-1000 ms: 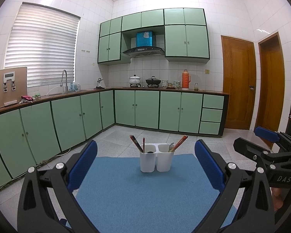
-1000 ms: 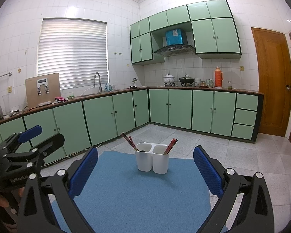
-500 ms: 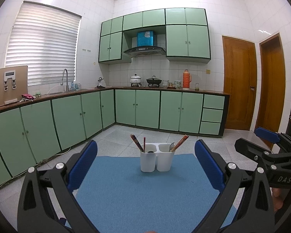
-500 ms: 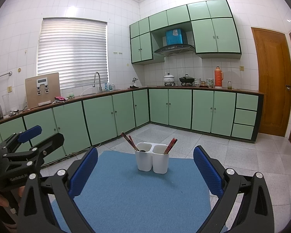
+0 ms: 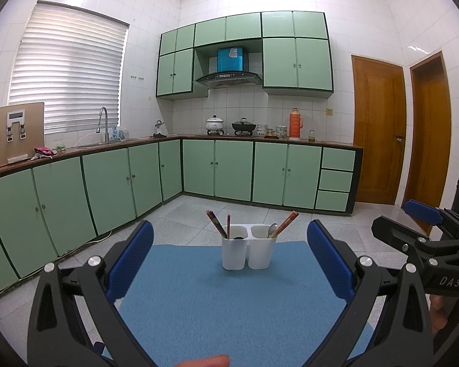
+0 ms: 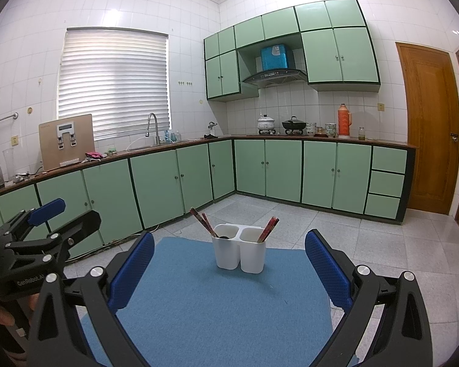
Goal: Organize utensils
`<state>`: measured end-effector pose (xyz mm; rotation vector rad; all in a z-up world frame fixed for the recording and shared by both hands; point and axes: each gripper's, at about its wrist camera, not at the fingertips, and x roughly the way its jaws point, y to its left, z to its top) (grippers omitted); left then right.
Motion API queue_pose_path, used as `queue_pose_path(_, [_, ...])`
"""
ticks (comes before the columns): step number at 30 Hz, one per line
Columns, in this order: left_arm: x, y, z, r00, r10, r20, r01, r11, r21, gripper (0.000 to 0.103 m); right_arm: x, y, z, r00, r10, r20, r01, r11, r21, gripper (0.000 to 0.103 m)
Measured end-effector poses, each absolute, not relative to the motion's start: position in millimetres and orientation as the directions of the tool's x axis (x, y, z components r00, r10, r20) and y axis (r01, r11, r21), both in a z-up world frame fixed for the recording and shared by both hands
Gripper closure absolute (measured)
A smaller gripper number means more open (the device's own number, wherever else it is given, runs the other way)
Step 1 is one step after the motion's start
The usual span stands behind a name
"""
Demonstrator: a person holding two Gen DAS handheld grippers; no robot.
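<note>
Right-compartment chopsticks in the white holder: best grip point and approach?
Judging from the pose, grip the chopsticks near their upper ends, which lean up and right, clear of the white holder rim. Come from above with the right gripper, open now, closing across the shafts; the spoon beside them crowds anything lower.

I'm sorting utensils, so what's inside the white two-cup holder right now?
The white holder has chopsticks leaning in its left cup, and a spoon with more chopsticks in the right cup. Its walls hide everything lower down.

Both wrist views look forward, low over the blue mat point(image 5: 229, 299), sharing the white holder point(image 6: 240, 252).
</note>
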<state>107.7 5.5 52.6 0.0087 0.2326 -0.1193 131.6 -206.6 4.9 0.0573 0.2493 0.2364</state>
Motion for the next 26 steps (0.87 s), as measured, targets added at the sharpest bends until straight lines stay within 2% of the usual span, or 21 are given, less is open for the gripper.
queue_pose_path(26, [109.6, 1.9, 49.9, 0.964, -0.11, -0.241, 0.112, 0.994, -0.005, 0.006, 132.1, -209.4, -0.2, 0.941, 0.236, -0.243, -0.221, 0.971, 0.088, 0.006])
